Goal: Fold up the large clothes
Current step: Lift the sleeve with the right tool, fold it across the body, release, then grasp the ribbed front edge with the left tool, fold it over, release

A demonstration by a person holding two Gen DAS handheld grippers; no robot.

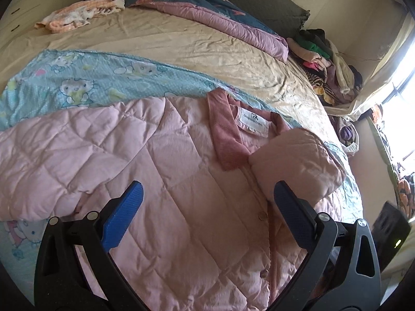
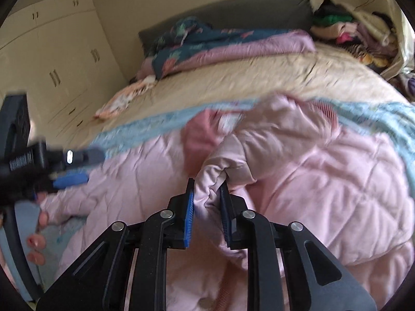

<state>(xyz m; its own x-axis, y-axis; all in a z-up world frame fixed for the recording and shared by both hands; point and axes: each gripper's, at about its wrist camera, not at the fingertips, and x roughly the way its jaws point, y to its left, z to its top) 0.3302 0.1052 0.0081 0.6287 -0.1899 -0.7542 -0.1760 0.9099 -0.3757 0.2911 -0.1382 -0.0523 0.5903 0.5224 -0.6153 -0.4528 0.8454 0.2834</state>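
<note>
A pink quilted jacket with a darker pink collar and a white label lies front up on a blue cartoon-print sheet on the bed. My left gripper is open and empty, just above the jacket's chest near the button placket. One sleeve lies folded across the chest at the right. My right gripper is shut on a bunched fold of the jacket's sleeve and holds it lifted. The left gripper shows blurred at the left of the right wrist view.
A beige bed sheet lies beyond the blue one. A floral duvet and a peach towel lie by the headboard. A pile of clothes sits at the far right. Wardrobes stand left of the bed; a window is at the right.
</note>
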